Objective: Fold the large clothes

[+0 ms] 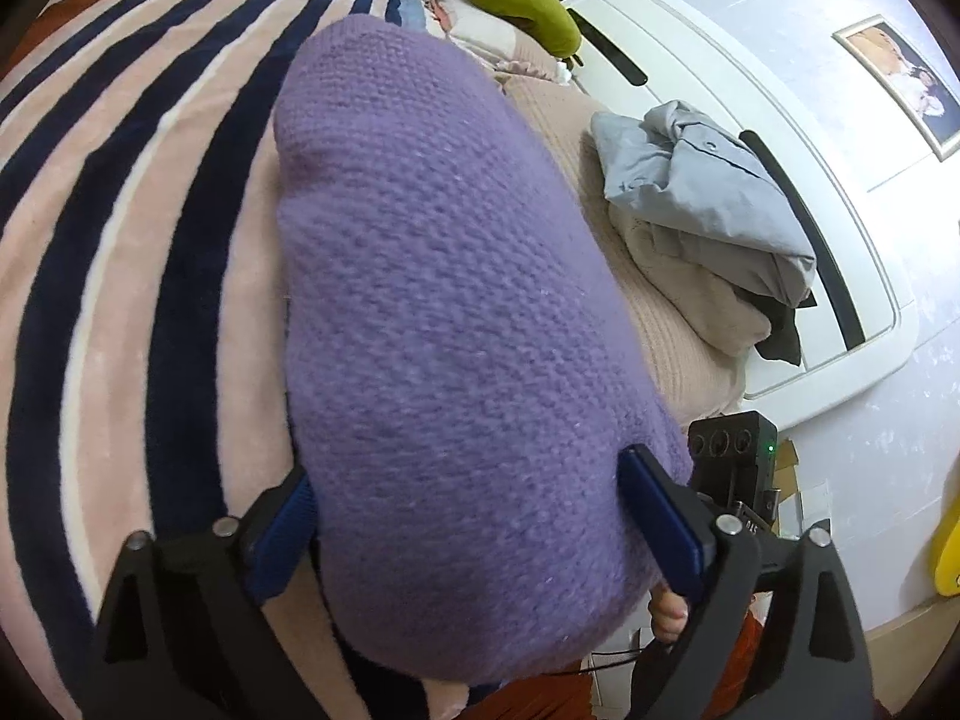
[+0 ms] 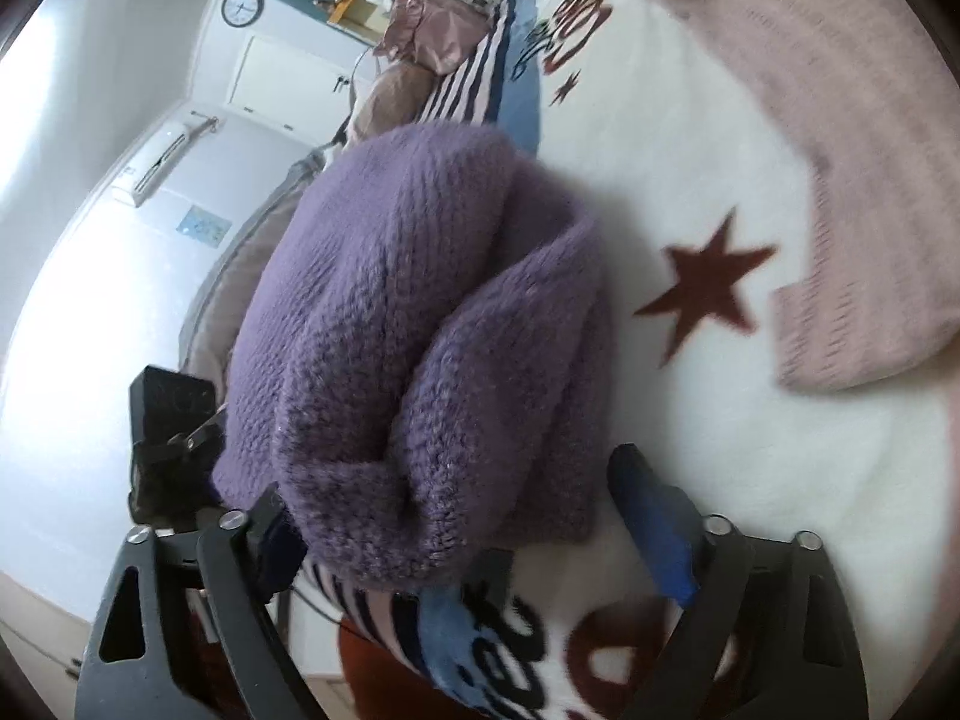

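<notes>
Sweater [image 1: 444,324], purple knit, fills mid-frame; I see my left claw [image 1: 474,516] and right claw [image 2: 450,516] both spread wide around it.

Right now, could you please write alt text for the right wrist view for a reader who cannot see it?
A bulky purple knit sweater lies bunched on a white blanket with dark red stars, filling the space between the open fingers of the right gripper. A pink knit garment lies at the upper right, and a wall clock hangs in the background.
</notes>
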The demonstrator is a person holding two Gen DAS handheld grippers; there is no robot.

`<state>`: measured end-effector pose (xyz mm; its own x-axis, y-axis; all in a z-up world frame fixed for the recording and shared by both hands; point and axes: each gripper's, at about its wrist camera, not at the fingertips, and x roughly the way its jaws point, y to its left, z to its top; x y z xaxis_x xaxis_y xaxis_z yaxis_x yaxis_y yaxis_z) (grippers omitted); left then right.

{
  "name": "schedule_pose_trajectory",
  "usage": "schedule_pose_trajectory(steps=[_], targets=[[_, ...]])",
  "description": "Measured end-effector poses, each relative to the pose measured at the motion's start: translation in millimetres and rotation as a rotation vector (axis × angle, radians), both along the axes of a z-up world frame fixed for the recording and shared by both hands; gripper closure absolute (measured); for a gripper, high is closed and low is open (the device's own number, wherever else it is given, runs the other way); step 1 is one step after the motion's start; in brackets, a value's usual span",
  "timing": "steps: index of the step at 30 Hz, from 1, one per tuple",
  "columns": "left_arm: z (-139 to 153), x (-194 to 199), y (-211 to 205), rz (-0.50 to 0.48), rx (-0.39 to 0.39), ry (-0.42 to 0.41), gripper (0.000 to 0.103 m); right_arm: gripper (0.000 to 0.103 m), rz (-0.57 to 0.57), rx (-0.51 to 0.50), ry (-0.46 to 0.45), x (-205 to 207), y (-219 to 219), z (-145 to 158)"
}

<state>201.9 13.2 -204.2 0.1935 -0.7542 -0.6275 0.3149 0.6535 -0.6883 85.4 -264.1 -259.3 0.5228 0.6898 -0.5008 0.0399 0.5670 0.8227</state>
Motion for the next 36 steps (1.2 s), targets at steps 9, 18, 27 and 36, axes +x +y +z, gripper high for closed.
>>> schedule_pose_trajectory(steps=[9, 18, 27, 36], targets=[[19.6, -7.2, 9.2, 0.032, 0.002, -0.102, 0.036, 0.063, -0.036, 0.012, -0.057, -0.2, 11.5, 14.7], [81.4, -0.3, 140.4, 0.182, 0.062, -0.244, 0.037, 0.065, 0.145, -0.036, -0.179, 48.2, 124.9, 68.1], [87.8, -25.6, 327.8, 0.426, 0.163, -0.277, 0.037, 0.066, 0.442, -0.051, -0.194, 110.7, 322.5, 83.1], [8.1, -29.4, 409.4, 0.505, 0.139, -0.164, 0.031, 0.066, 0.537, -0.184, -0.154, 110.4, 414.2, 53.0]])
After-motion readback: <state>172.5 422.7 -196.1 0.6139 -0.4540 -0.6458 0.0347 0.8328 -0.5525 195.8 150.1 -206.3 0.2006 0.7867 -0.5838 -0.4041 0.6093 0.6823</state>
